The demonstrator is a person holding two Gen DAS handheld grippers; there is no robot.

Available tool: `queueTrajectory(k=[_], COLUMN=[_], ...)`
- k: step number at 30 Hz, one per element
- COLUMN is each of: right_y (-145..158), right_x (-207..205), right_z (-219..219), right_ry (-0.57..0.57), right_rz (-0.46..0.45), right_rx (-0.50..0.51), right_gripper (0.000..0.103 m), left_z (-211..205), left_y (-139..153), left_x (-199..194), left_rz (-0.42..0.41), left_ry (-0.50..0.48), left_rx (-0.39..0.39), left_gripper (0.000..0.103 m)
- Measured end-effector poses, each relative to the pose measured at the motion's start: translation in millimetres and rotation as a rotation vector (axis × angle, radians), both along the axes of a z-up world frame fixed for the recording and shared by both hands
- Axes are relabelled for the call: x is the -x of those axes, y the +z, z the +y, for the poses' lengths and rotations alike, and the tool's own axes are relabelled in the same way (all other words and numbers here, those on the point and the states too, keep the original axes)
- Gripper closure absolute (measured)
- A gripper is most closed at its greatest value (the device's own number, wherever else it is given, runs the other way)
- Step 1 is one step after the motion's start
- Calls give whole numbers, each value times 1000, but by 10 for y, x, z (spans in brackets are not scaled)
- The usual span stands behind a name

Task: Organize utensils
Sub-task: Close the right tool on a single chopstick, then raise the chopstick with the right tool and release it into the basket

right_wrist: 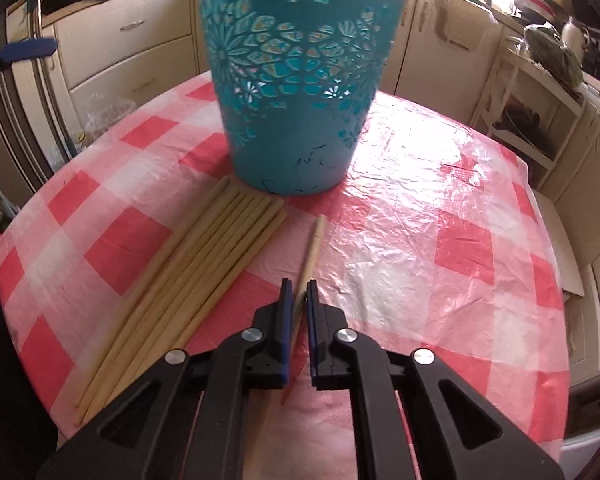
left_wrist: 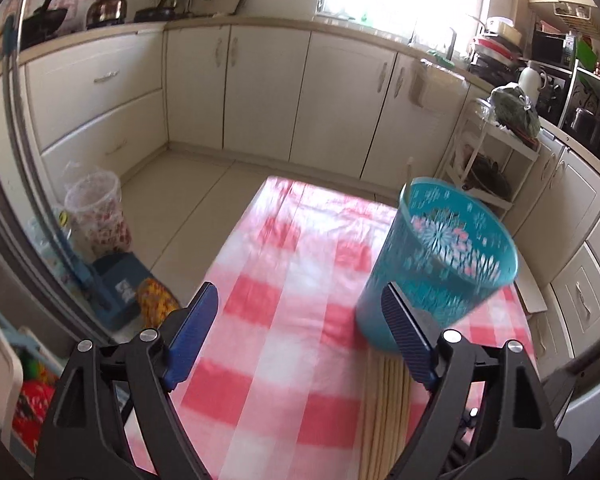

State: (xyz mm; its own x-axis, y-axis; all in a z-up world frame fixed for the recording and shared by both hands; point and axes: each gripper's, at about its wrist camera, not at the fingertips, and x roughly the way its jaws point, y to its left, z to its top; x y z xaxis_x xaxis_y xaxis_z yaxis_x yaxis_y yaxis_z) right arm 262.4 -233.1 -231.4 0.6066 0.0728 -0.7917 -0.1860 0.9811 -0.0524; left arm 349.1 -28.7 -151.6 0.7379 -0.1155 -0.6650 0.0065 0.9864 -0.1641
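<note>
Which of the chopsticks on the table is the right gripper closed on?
The lone chopstick lying apart, to the right of the bundle of chopsticks. The right gripper has its jaws shut on it; the bundled ones lie untouched beside the teal basket.

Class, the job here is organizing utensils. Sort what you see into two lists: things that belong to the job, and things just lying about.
Belongs to the job:
- row of chopsticks on the tablecloth
- single chopstick gripped by the right tongs
- teal basket
- left tongs, open

Just lying about:
- kettle
- clear bin on the floor
- white rack
</note>
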Motion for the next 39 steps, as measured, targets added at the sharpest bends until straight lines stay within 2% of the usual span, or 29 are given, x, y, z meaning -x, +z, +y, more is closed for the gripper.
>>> queueTrajectory(k=[2, 4, 6, 9, 10, 13, 16, 19, 22, 25, 32, 35, 37, 39], right_y=[42, 128, 290, 681, 906, 1425, 1891, 2043, 1968, 1802, 1557, 1513, 1527, 1565], right_x=[39, 151, 299, 465, 476, 344, -52, -545, -1029, -1315, -1240, -1177, -1047, -929], right_z=[-110, -237, -366, -493, -539, -569, -511, -381, -253, -167, -120, -120, -177, -229], right_ry=[0, 9, 38, 93, 108, 115, 80, 26, -24, -53, -18, -11, -12, -19], right_rz=[29, 27, 4, -87, -149, -306, -465, -546, -538, -472, -387, -373, -386, -406], right_rx=[-115, -236, -400, -602, -665, -714, -694, -611, -529, -467, -346, -351, -365, -384], right_gripper=[97, 97, 97, 97, 97, 97, 97, 97, 97, 97, 97, 93, 84, 84], left_z=[77, 162, 238, 313, 327, 300, 228, 183, 178, 186, 238, 245, 251, 262], left_y=[-120, -226, -333, -468, -504, -543, -542, -532, -516, -502, -548, -524, -495, -471], left_x=[132, 246, 318, 361, 376, 398, 442, 476, 494, 517, 503, 528, 551, 569], left_rz=[29, 53, 79, 118, 129, 146, 147, 143, 135, 126, 141, 137, 130, 127], left_ry=[2, 6, 6, 7, 5, -3, -18, -30, -34, -33, -25, -22, -21, -17], left_rx=[13, 23, 34, 47, 50, 64, 74, 81, 77, 71, 93, 96, 93, 93], left_gripper=[23, 23, 23, 23, 23, 23, 23, 23, 23, 23, 23, 23, 23, 23])
